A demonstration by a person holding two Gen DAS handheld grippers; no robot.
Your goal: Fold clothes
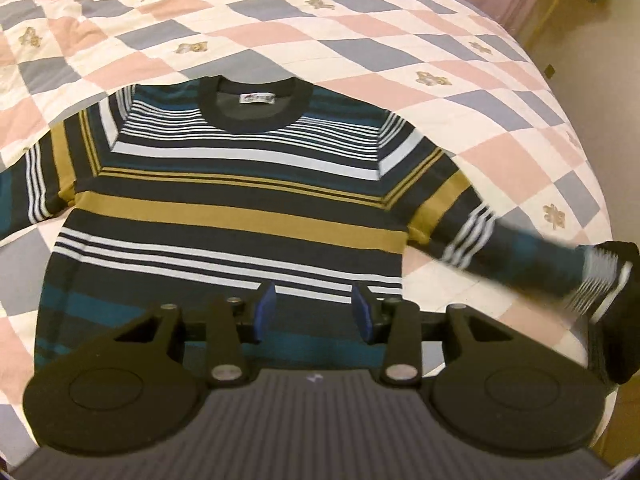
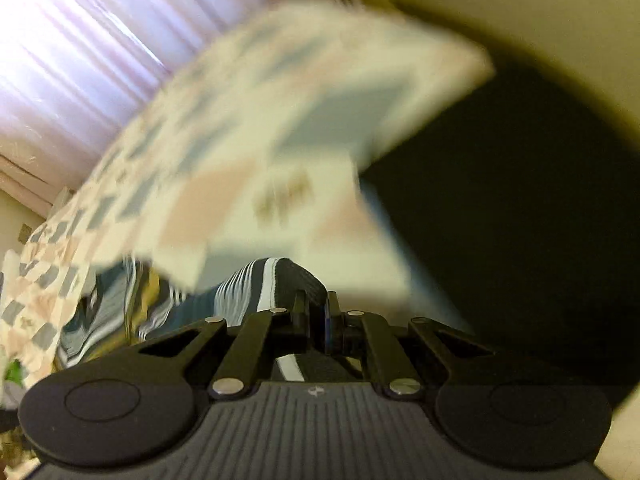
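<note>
Your striped sweater [image 1: 240, 208] lies face up on the bed, spread over the checked quilt [image 1: 360, 40], its round black collar [image 1: 256, 108] pointing away from you and the white label showing inside the neck. The body is flat, with bands of navy, white, mustard and teal running across it.

Your left gripper [image 1: 314, 308] hovers over the lower part of the sweater, near the hem. Its blue pads [image 1: 265, 308] stand well apart with striped fabric visible between them, and they grip nothing.

Your right gripper [image 2: 320, 320] has its jaws pressed close together on the cuff [image 2: 296, 280] of the sweater's sleeve, with dark ribbed knit bunched just ahead of the fingers. In the left wrist view that sleeve [image 1: 520, 248] stretches out to the right of the body, lifted off the quilt and blurred, ending at a dark shape at the frame's edge where your right gripper holds it.

The right wrist view is tilted and smeared; the quilt sweeps across it, with pale curtains [image 2: 80, 60] at upper left
</note>
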